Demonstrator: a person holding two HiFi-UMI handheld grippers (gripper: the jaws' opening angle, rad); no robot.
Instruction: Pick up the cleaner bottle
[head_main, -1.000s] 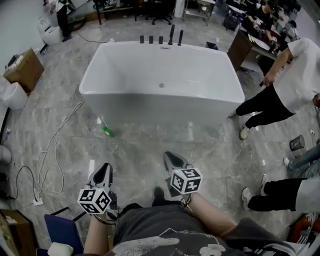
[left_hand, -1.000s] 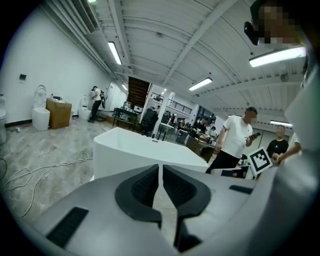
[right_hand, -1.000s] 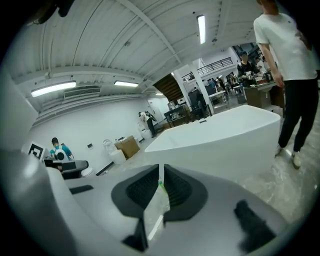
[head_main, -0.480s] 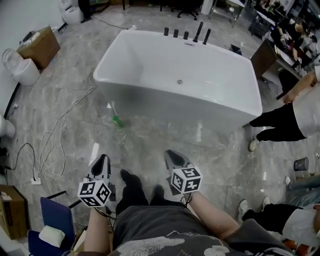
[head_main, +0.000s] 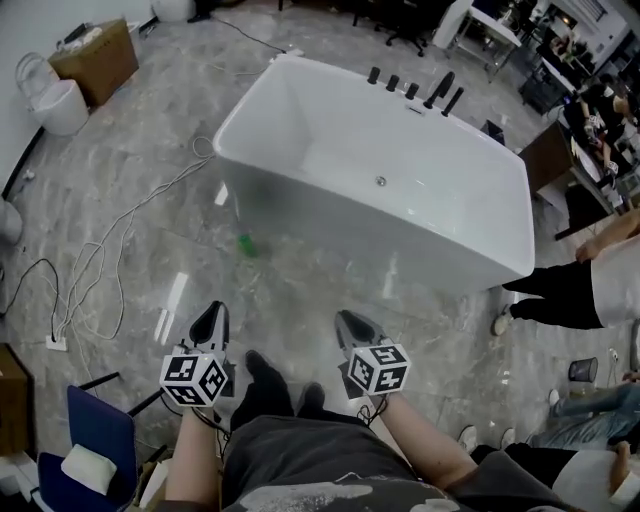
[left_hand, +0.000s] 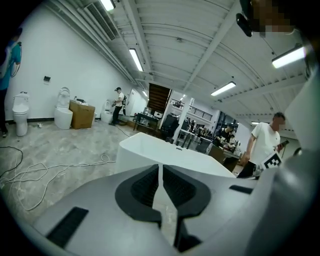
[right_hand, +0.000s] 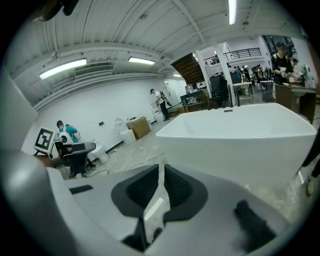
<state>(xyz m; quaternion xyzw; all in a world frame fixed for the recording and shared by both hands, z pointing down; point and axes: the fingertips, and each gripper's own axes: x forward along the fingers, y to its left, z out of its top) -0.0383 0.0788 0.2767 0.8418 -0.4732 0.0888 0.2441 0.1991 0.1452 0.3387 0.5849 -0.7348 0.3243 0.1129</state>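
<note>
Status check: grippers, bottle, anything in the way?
Left gripper and right gripper shut, empty. Cleaner bottle on floor by bathtub, ahead, untouched. White cable on floor to its left, off the direct line.

There is 1 white rectangular bathtub (head_main: 400, 238) on the grey marble floor (head_main: 150, 190), and 5 black tap fittings (head_main: 410, 90) stand on its far rim. 1 small green cleaner bottle (head_main: 245, 243) is on the floor. There are 2 grey claws, the left claw (head_main: 212, 316) and the right claw (head_main: 350, 322), each carrying 1 marker cube. Also in sight are 1 brown cardboard box (head_main: 95, 60) and 1 blue chair (head_main: 95, 425).
</note>
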